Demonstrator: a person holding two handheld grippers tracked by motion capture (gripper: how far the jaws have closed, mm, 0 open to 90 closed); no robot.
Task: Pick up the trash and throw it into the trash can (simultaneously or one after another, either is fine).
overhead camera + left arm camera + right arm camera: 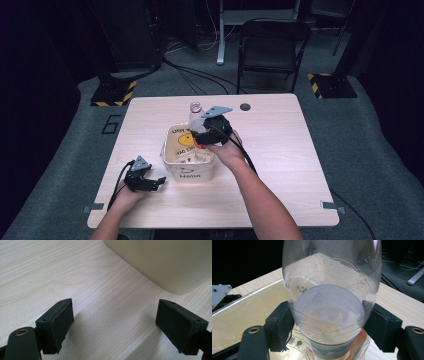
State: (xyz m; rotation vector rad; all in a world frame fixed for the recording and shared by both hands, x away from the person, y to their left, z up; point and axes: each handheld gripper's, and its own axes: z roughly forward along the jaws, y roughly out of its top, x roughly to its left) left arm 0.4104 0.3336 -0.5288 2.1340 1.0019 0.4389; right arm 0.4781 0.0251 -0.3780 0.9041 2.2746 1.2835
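The right gripper [204, 131] pinches a clear plastic bottle [329, 302], one black pad pressed on each side of its body, and holds it over the open top of the cream bin [172, 162] that stands mid-table. In the high view the bottle's pink cap [195, 106] shows beyond the gripper, toward the far edge of the table [280, 165]; the right gripper view looks along the bottle past its label to the bin's inner wall below. The step in hand appears to be lowering the bottle into the bin. To do it well, keep the pinch firm, since the thin wall can flex and slip; bring the bottle down clear of the rim before releasing; and spread the jaws only once it rests on the contents or floor. What already lies in the bin is hard to make out, possibly crumpled wrappers, so expect an uneven landing. The left gripper [150, 183] rests on the table just beside the bin's near-left corner, jaws spread wide with nothing between them, well placed to steady the bin if it shifts.
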